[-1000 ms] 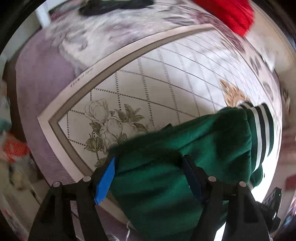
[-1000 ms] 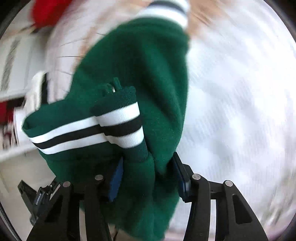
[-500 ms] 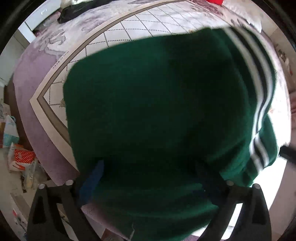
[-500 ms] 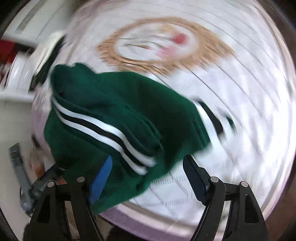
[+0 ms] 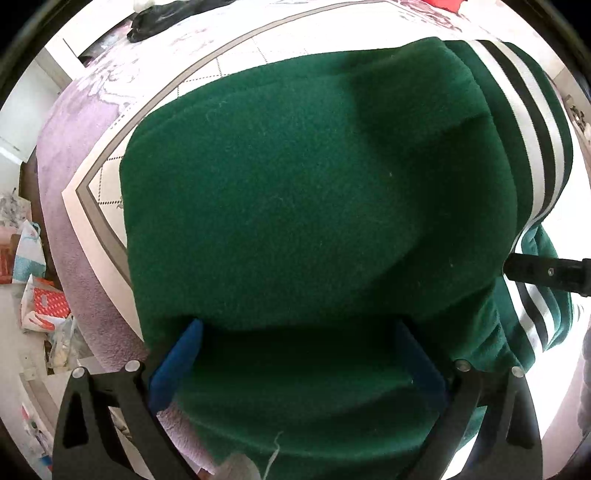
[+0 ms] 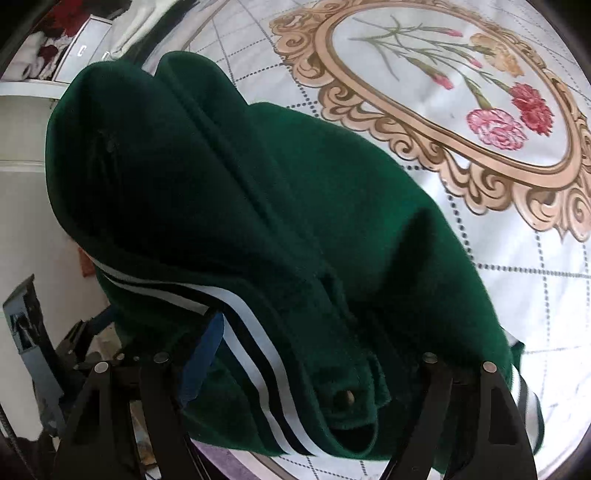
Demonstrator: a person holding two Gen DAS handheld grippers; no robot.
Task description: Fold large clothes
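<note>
On a quilted bedspread (image 6: 517, 288) with a flower medallion (image 6: 461, 92), a folded green jacket (image 5: 314, 184), lying at the near edge, close under both grippers. Left gripper (image 5: 299, 354) spread wide, blue pads either side of the near fold, cloth filling the gap but not visibly pinched. Right gripper (image 6: 317, 354) likewise spread wide, striped hem (image 6: 258, 350) and a snap button (image 6: 349, 397) between its fingers, apparently loose rather than clamped. Jacket directly ahead of each gripper, running away from the near edge toward the far side of the bed. Long axis seemingly left to right across the near edge, though hard to judge at this range. Striped band at the right end in the left view. Black garment (image 5: 166, 18) far off at the far left. Both hands about equally near; next fold probably starts from this near edge.
</note>
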